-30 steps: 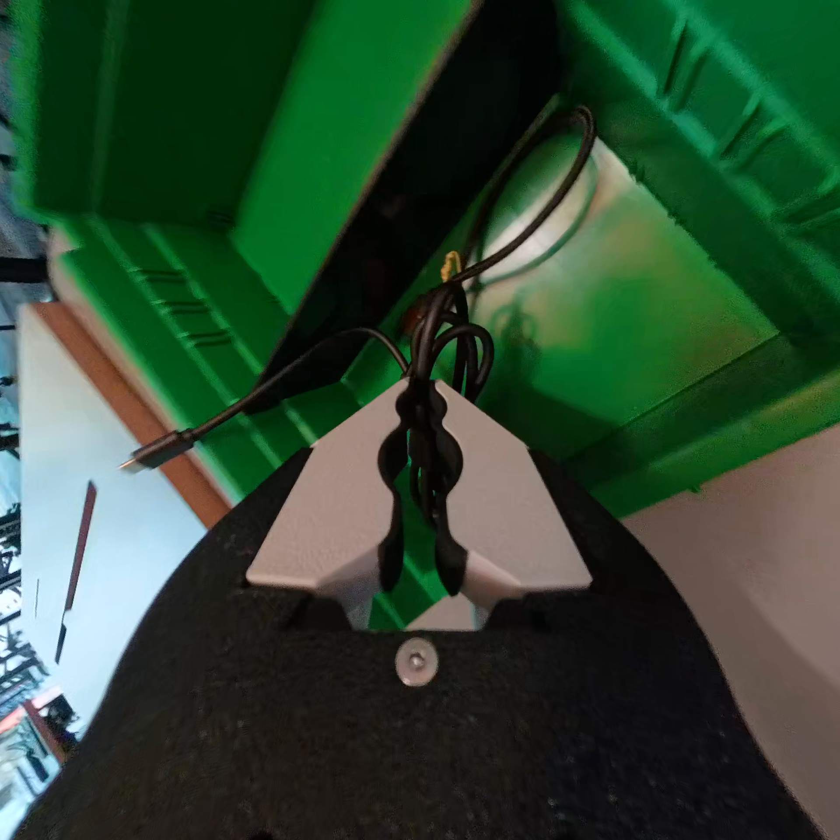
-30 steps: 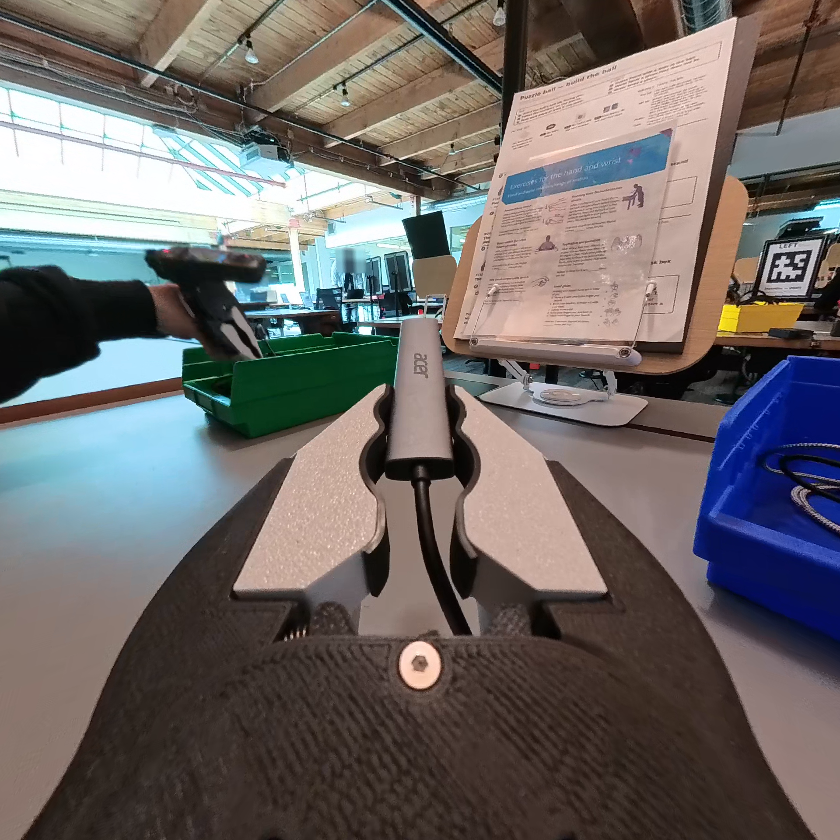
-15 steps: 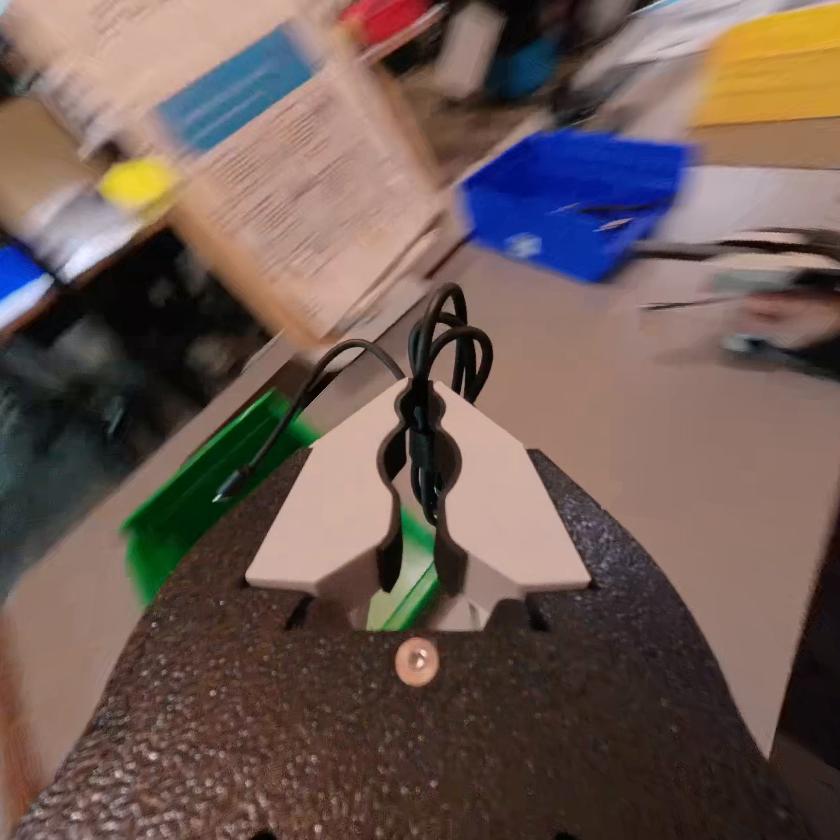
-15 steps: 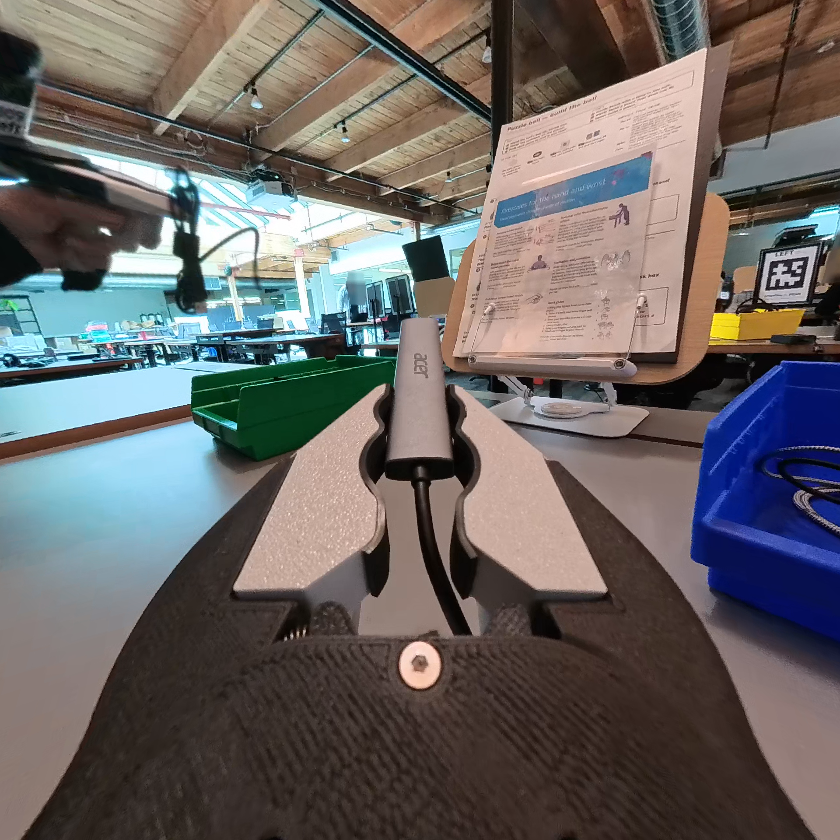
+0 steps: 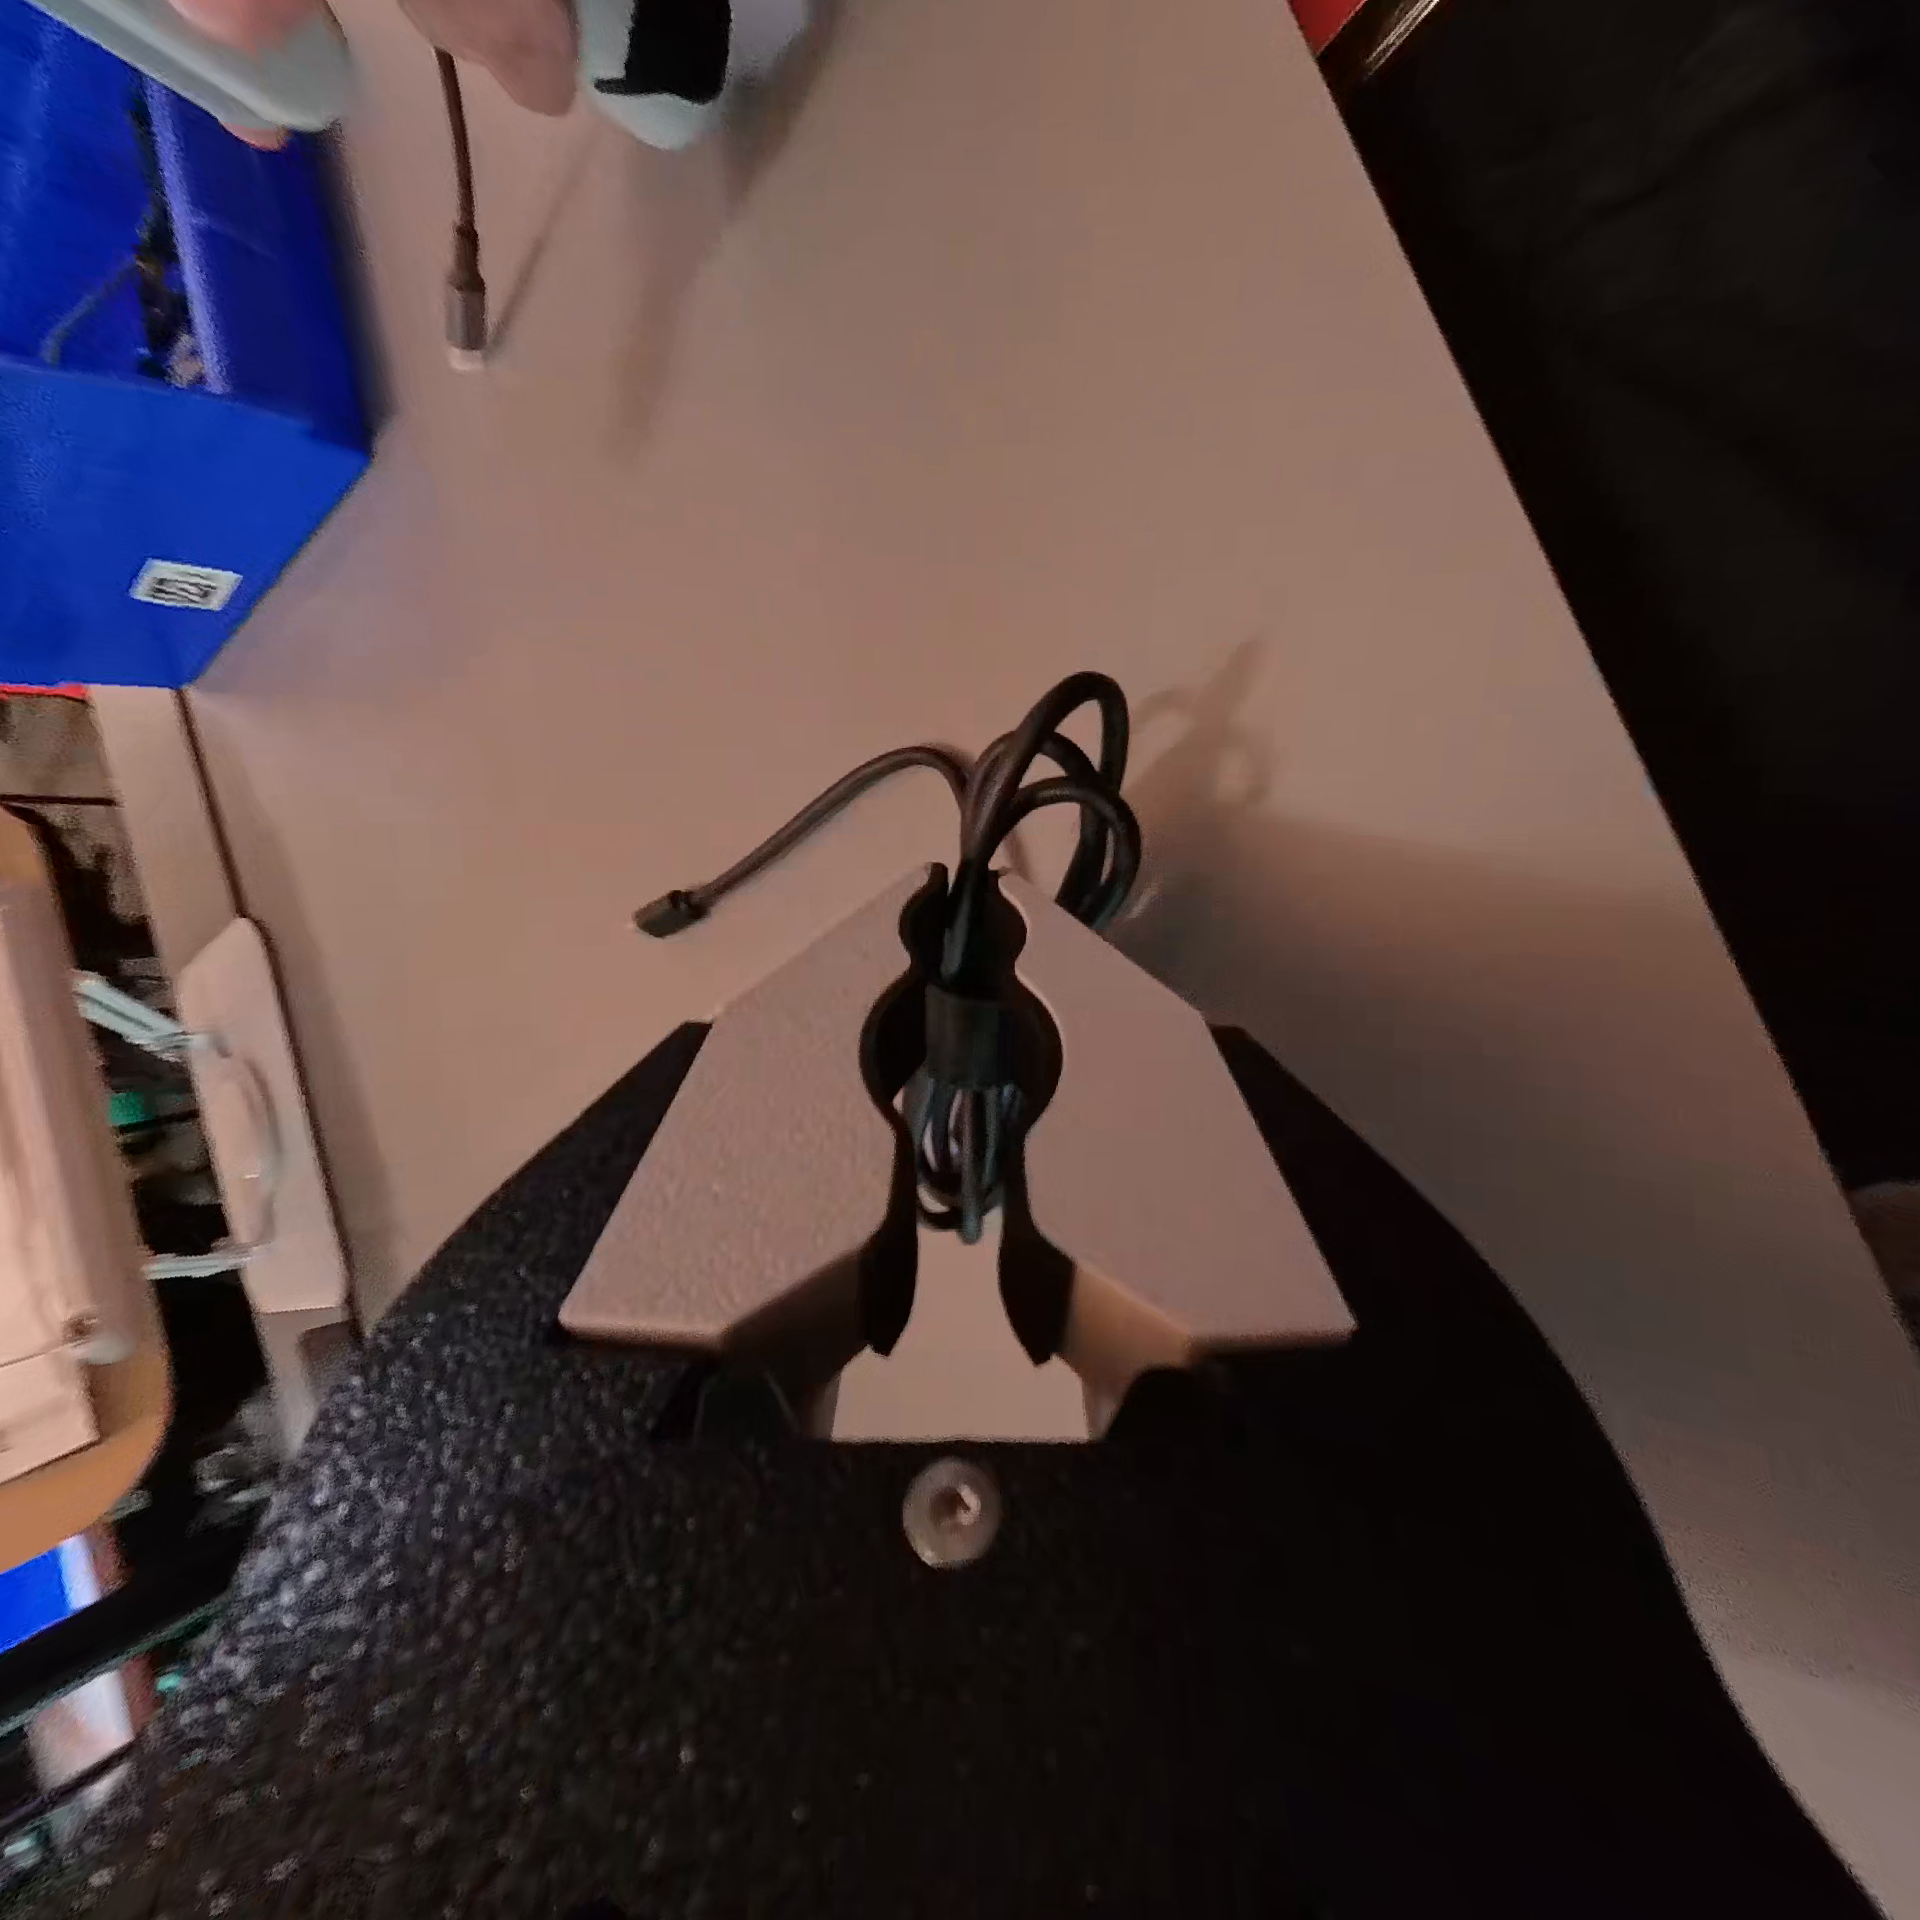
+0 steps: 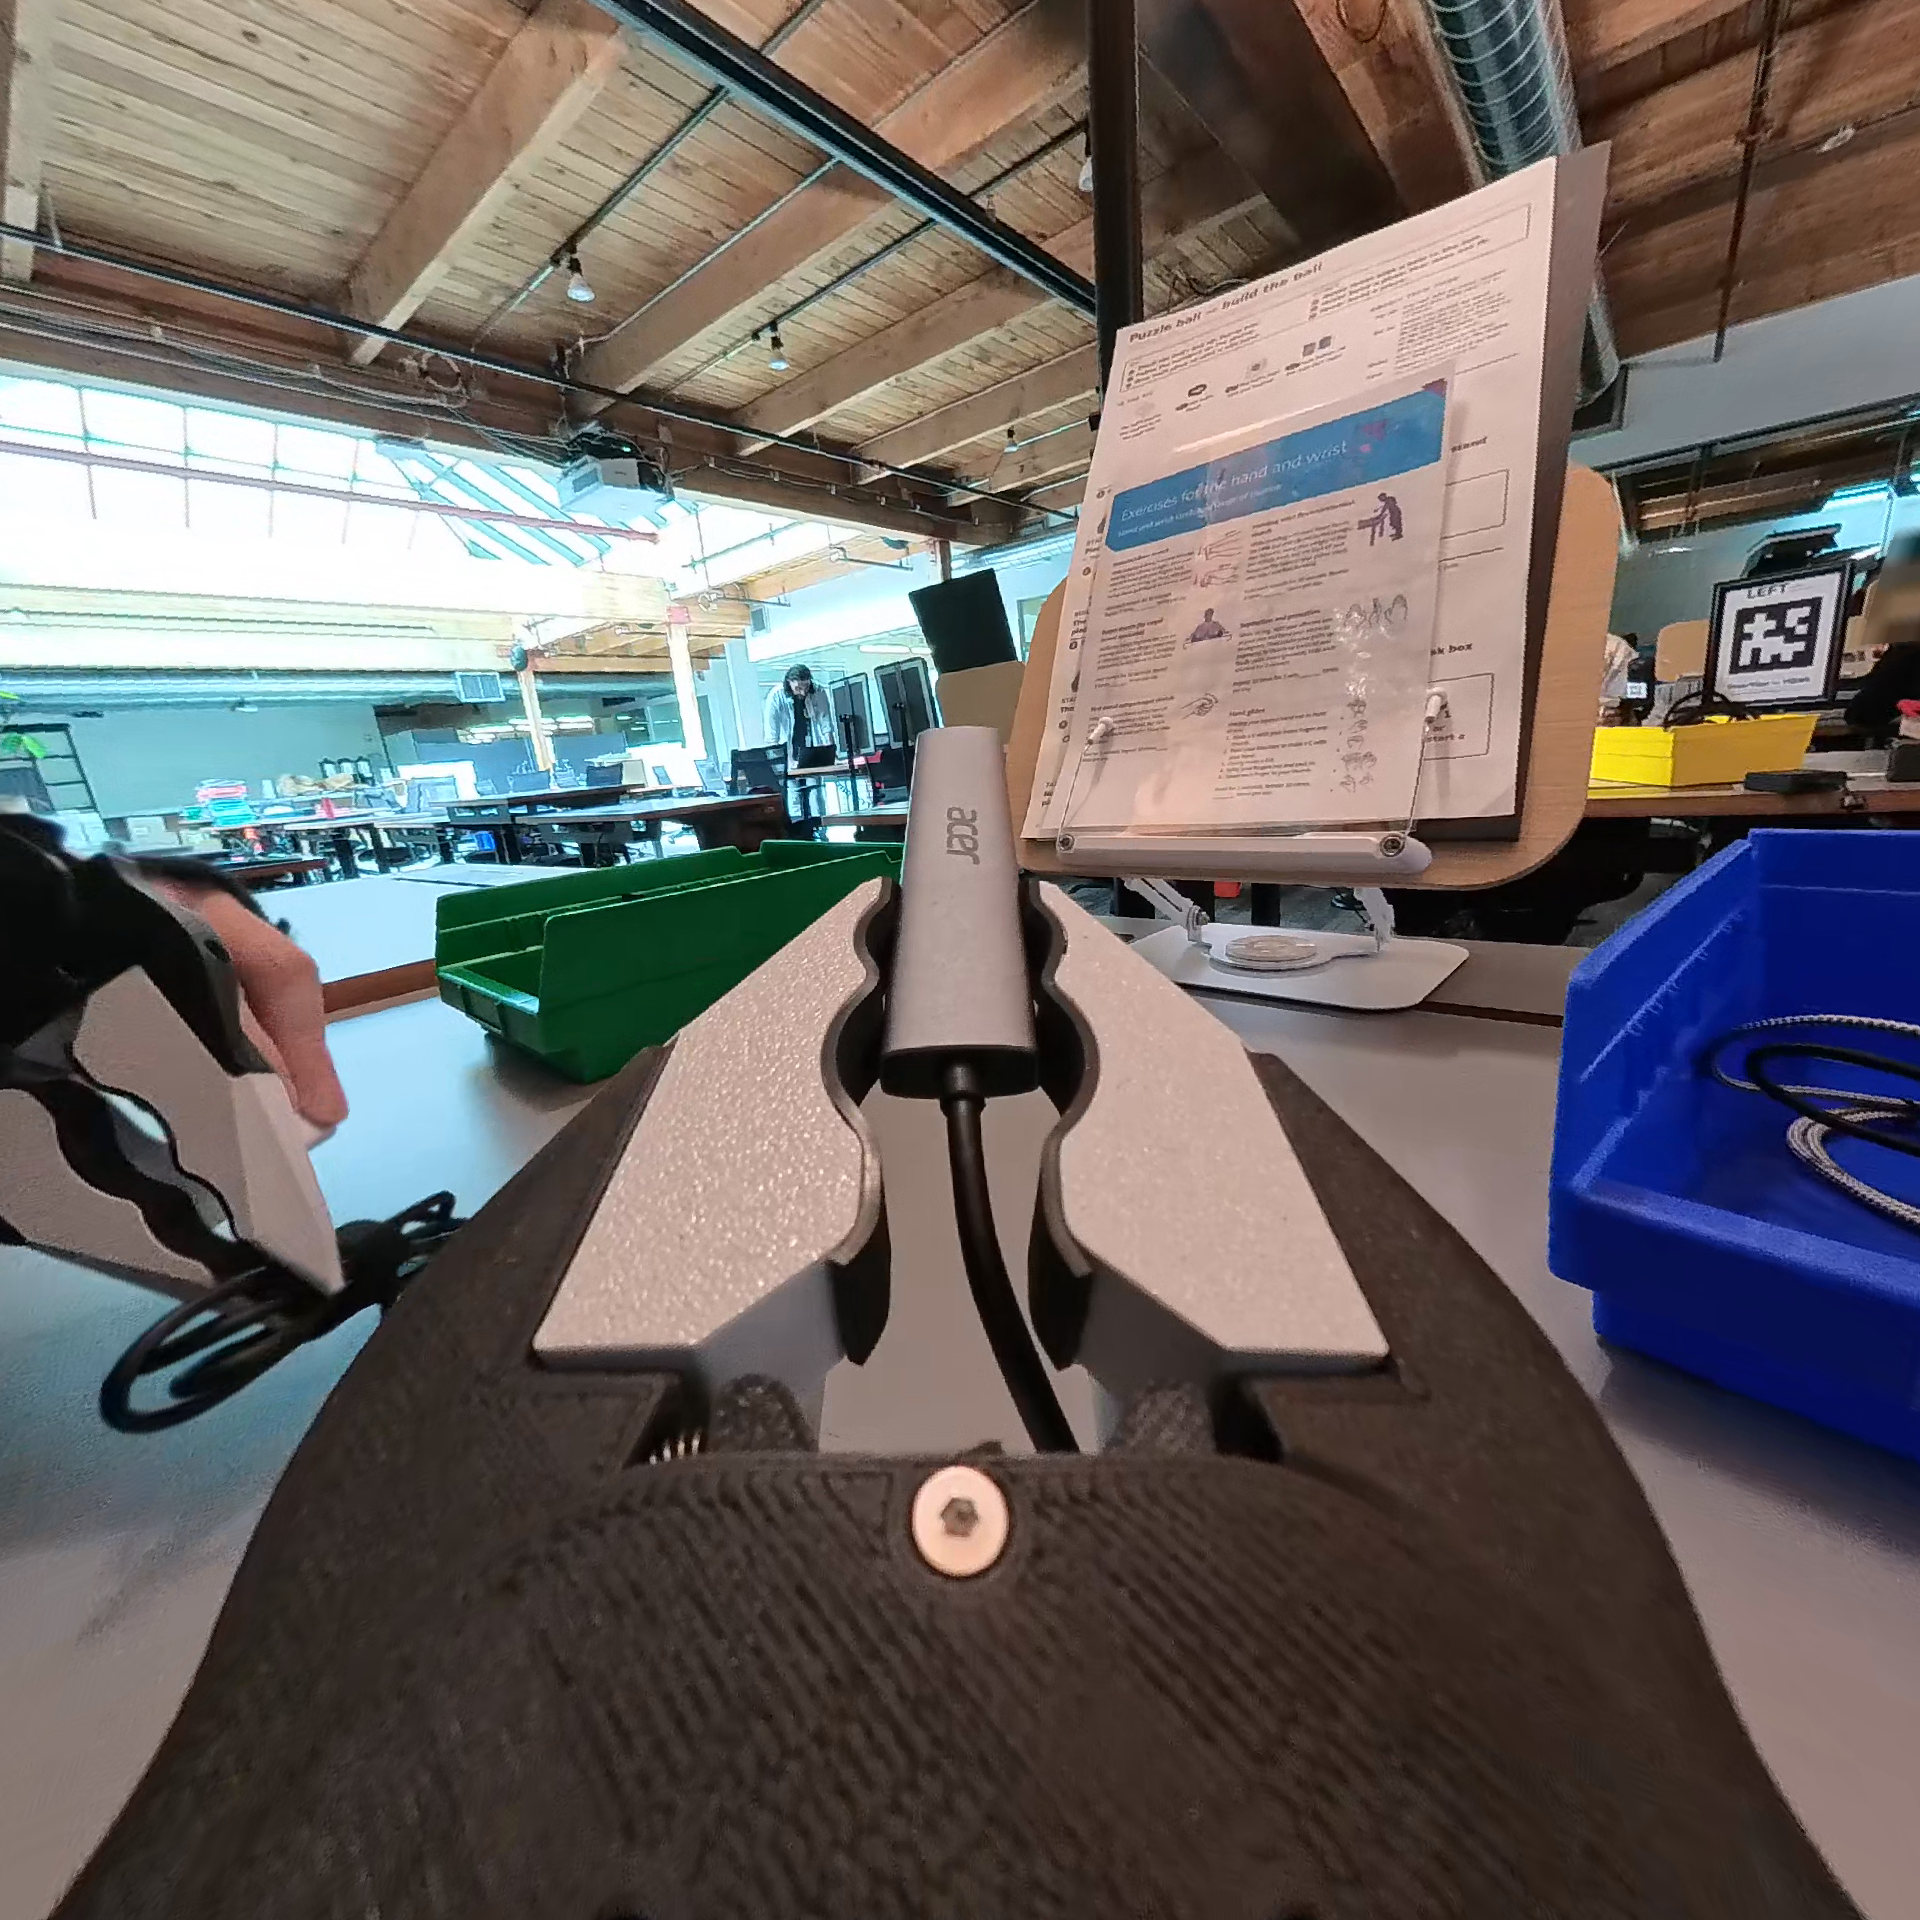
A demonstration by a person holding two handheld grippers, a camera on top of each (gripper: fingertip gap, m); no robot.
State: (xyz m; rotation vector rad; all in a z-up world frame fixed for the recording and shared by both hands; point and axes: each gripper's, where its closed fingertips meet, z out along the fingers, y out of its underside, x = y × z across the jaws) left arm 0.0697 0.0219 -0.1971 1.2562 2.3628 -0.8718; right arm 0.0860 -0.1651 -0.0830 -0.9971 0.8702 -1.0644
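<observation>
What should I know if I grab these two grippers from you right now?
Left gripper: shut on the bundled black cable, low over the grey table; one plug end sticks out free.
Right gripper: shut on the grey hub; its black cord runs back between the fingers.
Nearby: green bin ahead on the left, blue bin with more cables on the right, document stand behind.
Neither item is set down or plugged in.
</observation>
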